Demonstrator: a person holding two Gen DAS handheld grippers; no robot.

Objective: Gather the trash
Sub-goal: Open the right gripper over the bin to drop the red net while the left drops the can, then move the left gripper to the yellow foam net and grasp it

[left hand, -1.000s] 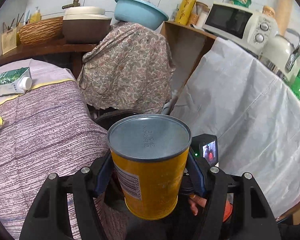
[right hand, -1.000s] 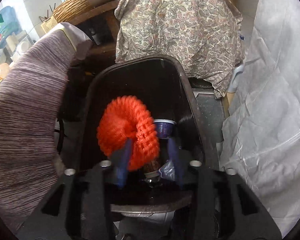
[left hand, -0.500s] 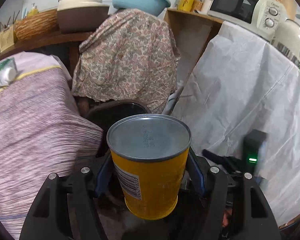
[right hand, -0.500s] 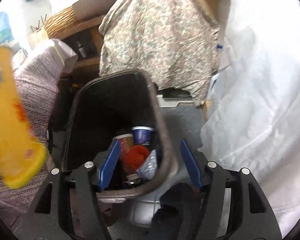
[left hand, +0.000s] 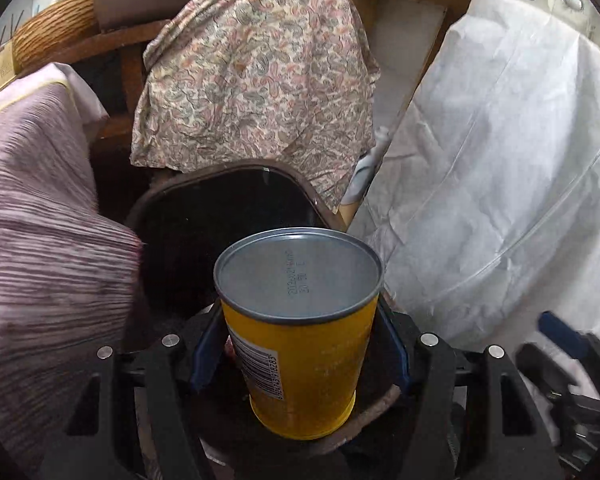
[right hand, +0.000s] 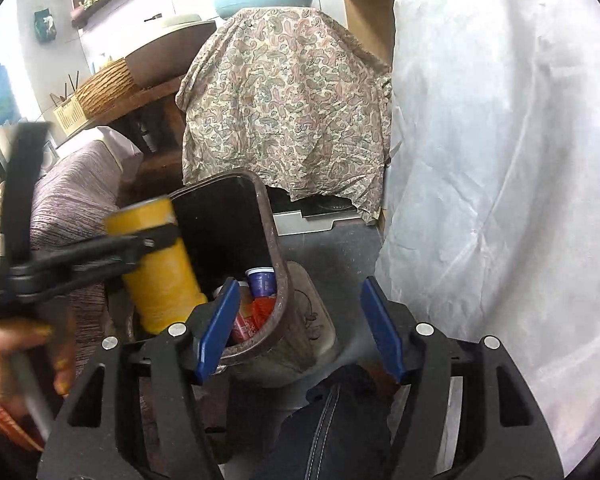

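My left gripper [left hand: 298,344] is shut on a yellow can [left hand: 300,344] with a grey metal end and a barcode, and holds it over the open dark brown trash bin [left hand: 220,192]. In the right wrist view the yellow can [right hand: 160,268] and the left gripper [right hand: 152,240] hang at the bin's left rim. The trash bin [right hand: 278,264] holds a purple cup [right hand: 261,282] and red and orange trash [right hand: 256,312]. My right gripper [right hand: 298,332] is open and empty, drawn back to the right of the bin.
A paisley cloth [left hand: 256,80] drapes furniture behind the bin. A striped purple cloth covers the table on the left [left hand: 32,240]. A white sheet [right hand: 500,200] hangs on the right. A grey floor scale [right hand: 324,216] lies behind the bin.
My right gripper let go of the orange mesh into the bin and pulled back to the right. My left gripper moved forward and down with the yellow can over the bin.
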